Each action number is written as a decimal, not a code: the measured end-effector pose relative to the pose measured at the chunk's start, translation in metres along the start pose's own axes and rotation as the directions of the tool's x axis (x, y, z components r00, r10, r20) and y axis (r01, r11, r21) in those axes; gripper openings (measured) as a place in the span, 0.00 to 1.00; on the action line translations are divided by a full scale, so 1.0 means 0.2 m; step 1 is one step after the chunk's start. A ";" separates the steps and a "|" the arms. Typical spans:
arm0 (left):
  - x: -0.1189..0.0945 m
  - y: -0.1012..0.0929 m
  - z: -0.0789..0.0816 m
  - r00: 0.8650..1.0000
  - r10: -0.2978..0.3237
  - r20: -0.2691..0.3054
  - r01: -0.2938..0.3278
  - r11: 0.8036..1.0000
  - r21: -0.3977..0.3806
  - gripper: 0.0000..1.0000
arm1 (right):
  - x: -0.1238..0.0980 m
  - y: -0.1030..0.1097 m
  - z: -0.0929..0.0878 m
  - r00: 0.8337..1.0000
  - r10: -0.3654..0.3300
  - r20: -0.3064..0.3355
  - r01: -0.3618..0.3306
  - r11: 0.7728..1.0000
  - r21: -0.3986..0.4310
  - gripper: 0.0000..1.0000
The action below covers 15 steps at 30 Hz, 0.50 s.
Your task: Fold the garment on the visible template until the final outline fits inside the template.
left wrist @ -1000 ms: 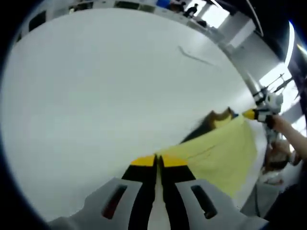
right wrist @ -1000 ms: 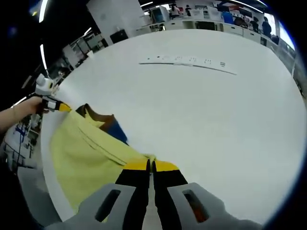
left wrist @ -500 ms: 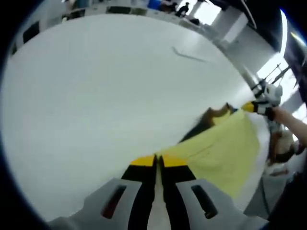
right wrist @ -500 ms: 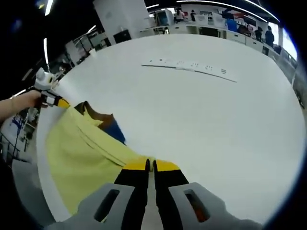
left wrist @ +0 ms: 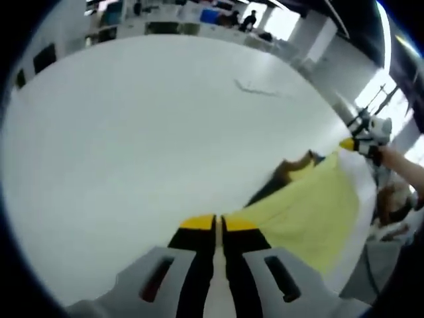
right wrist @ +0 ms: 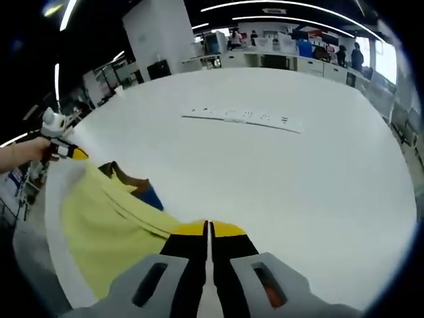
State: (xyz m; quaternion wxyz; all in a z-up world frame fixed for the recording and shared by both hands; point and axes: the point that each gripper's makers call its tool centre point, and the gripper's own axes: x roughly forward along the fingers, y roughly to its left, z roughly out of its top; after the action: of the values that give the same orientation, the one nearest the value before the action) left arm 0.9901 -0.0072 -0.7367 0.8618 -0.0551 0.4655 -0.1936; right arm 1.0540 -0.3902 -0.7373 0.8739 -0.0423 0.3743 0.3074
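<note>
L gripper (left wrist: 216, 222) & R gripper (right wrist: 205, 228), jaws pressed together, each pinch a corner of the soft yellow cloth garment (left wrist: 311, 212) stretched between them above white table (left wrist: 132, 132).

Garment's far edge lost from sight

Lower yellow garment (right wrist: 99, 232) cut off at table (right wrist: 278, 172) edge; strip (right wrist: 242, 118) markings too small to read.

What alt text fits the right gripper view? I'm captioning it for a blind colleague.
The right gripper, jaws shut, pinches one edge of a yellow garment stretched over a white table. The left gripper holds the far corner; a white strip lies beyond.
</note>
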 end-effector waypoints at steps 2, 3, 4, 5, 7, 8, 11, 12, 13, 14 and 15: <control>-0.02 -0.01 0.01 1.000 -0.002 0.010 0.002 1.000 0.008 0.03 | -0.03 0.01 0.02 1.000 -0.011 0.023 0.012 0.999 -0.030 0.01; -0.04 -0.01 0.02 1.000 -0.001 0.017 0.001 1.000 0.010 0.04 | -0.04 0.01 0.02 1.000 -0.015 0.027 0.016 0.999 -0.038 0.03; -0.05 -0.02 0.02 1.000 -0.001 0.020 0.000 1.000 0.013 0.04 | -0.05 0.03 0.02 0.999 -0.008 0.032 0.010 0.999 -0.040 0.06; -0.06 -0.02 0.02 1.000 -0.001 0.024 0.000 1.000 0.017 0.05 | -0.06 0.04 0.03 0.999 0.005 0.037 -0.003 0.999 -0.042 0.08; -0.08 -0.03 0.03 0.999 -0.003 0.036 0.002 1.000 0.023 0.07 | -0.08 0.07 0.02 0.999 0.010 0.043 -0.007 0.999 -0.050 0.13; -0.10 -0.04 0.03 0.999 -0.007 0.042 0.006 1.000 0.030 0.07 | -0.09 0.07 0.02 0.999 0.010 0.041 -0.008 0.998 -0.058 0.15; -0.12 -0.05 0.02 0.999 -0.011 0.053 0.009 0.999 0.039 0.09 | -0.14 0.11 0.00 0.999 0.012 0.042 -0.009 0.998 -0.066 0.18; -0.14 -0.06 0.02 0.998 -0.014 0.060 0.011 0.999 0.043 0.10 | -0.15 0.12 -0.01 0.999 0.012 0.043 -0.009 0.998 -0.066 0.19; -0.15 -0.06 0.01 0.998 -0.015 0.064 0.012 0.999 0.043 0.11 | -0.16 0.12 -0.02 0.999 0.010 0.044 -0.007 0.998 -0.067 0.19; -0.17 -0.07 0.01 0.997 -0.017 0.070 0.014 0.999 0.044 0.12 | -0.18 0.13 -0.02 0.999 0.007 0.044 -0.004 0.998 -0.067 0.20; -0.18 -0.08 0.01 0.997 -0.021 0.075 0.017 0.999 0.046 0.13 | -0.19 0.13 -0.03 0.999 0.005 0.044 -0.002 0.998 -0.067 0.21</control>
State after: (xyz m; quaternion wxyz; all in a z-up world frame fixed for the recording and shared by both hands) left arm 0.9690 -0.0078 -0.7039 0.8779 -0.0471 0.4277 -0.2101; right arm 1.0149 -0.3893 -0.7118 0.8794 -0.0641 0.3446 0.3220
